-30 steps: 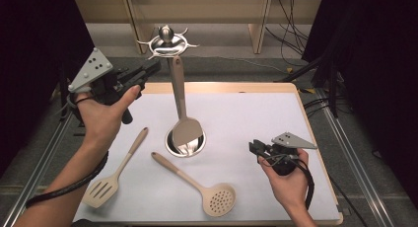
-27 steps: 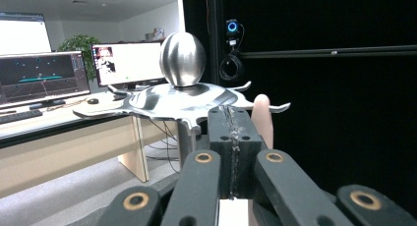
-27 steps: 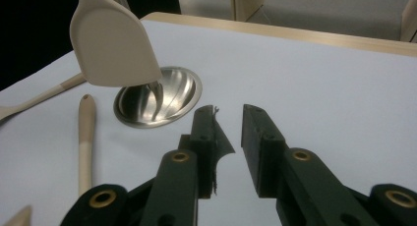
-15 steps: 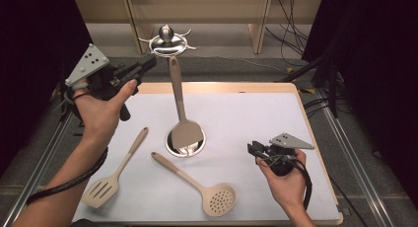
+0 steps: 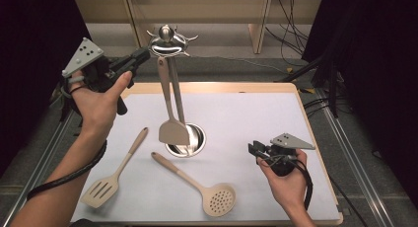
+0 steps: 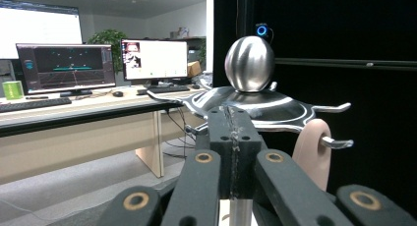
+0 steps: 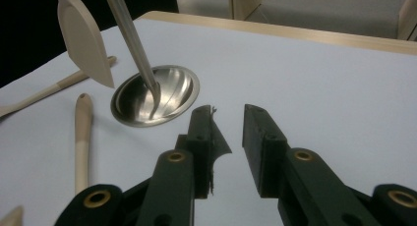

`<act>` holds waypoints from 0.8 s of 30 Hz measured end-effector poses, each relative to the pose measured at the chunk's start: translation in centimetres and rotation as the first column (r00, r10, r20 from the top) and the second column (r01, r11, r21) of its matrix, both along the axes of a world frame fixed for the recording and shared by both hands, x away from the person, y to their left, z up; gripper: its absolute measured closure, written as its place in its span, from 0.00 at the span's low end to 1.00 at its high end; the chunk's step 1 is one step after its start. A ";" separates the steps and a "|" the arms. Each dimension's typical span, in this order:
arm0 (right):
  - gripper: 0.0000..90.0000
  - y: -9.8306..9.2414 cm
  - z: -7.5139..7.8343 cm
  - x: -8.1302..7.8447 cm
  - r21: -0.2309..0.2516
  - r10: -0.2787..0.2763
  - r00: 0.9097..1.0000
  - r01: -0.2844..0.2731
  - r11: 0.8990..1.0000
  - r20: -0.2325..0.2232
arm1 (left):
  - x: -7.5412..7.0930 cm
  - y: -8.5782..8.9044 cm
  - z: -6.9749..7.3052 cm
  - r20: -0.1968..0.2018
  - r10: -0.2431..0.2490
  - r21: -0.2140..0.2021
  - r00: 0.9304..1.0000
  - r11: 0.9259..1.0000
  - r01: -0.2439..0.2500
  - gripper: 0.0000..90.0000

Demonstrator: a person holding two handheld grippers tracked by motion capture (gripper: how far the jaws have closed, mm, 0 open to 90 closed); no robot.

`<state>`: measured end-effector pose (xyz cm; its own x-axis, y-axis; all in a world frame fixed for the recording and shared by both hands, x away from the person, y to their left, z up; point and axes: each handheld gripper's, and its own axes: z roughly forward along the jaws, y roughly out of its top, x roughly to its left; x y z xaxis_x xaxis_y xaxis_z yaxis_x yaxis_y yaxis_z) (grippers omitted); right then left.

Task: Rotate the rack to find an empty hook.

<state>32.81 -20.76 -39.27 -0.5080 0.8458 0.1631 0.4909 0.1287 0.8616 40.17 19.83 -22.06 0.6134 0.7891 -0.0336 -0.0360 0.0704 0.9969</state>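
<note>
- Beige flat turner (image 5: 173,131) hangs from the steel stand's hook (image 6: 339,143), just beyond the left gripper's (image 6: 231,132) closed, empty jaws; a nudge could unhook it
- Right gripper (image 7: 229,119), jaws just parting with nothing between them, sits near the stand's round steel base (image 7: 162,98); a careless sweep might topple it

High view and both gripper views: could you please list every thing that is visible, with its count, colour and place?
Utensil stand: one, silver, rear middle, base on the mat.
Solid turner: one, beige, hanging from a stand hook.
Slotted turner: one, beige, lying front left.
Skimmer spoon: one, beige, lying front middle.
Mat: one, white, covering the wooden table.
Left gripper: one, black, raised beside the stand's top, jaws shut, nothing between.
Right gripper: one, black, low at the right, jaws apart, just been opening, holding nothing.
</note>
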 end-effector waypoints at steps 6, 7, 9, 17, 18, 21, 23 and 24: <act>0.83 -0.1 0.1 -0.1 -0.014 -0.007 1.000 0.007 1.000 0.000 | 0.6 0.1 0.1 -0.007 0.012 0.004 1.000 1.000 -0.012 0.99; 0.82 -0.1 0.1 -0.1 -0.009 -0.005 1.000 0.005 1.000 -0.003 | 0.7 0.1 0.1 -0.008 0.014 0.003 1.000 1.000 -0.014 0.99; 0.82 -0.2 0.0 0.1 -0.020 0.002 1.000 -0.001 1.000 0.024 | 0.9 0.2 0.2 -0.010 0.015 0.008 1.000 1.000 -0.015 0.99; 0.82 0.0 0.1 -0.1 0.000 -0.008 1.000 0.008 1.000 0.003 | 1.4 0.2 0.4 -0.013 0.029 0.025 0.999 0.999 -0.029 0.99; 0.82 0.1 0.1 -0.1 0.008 -0.010 1.000 0.010 1.000 -0.004 | 1.5 0.2 0.4 -0.012 0.032 0.025 0.999 0.999 -0.031 0.99; 0.82 0.0 0.1 -0.1 0.007 -0.012 1.000 0.012 1.000 -0.004 | 1.7 0.2 0.4 -0.016 0.034 0.026 0.999 0.999 -0.034 0.99; 0.82 0.0 0.2 -0.1 0.007 -0.013 1.000 0.013 1.000 -0.005 | 1.8 0.2 0.4 -0.017 0.037 0.027 0.999 0.999 -0.037 0.99; 0.82 0.0 0.2 -0.1 0.008 -0.013 1.000 0.013 1.000 -0.005 | 1.9 0.2 0.5 -0.014 0.046 0.031 0.999 0.998 -0.046 0.99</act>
<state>32.71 -20.75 -39.07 -0.4958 0.8512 0.1722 0.4972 0.1156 0.8599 42.06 20.04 -21.60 0.5759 0.8173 -0.0175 -0.0242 0.0384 0.9990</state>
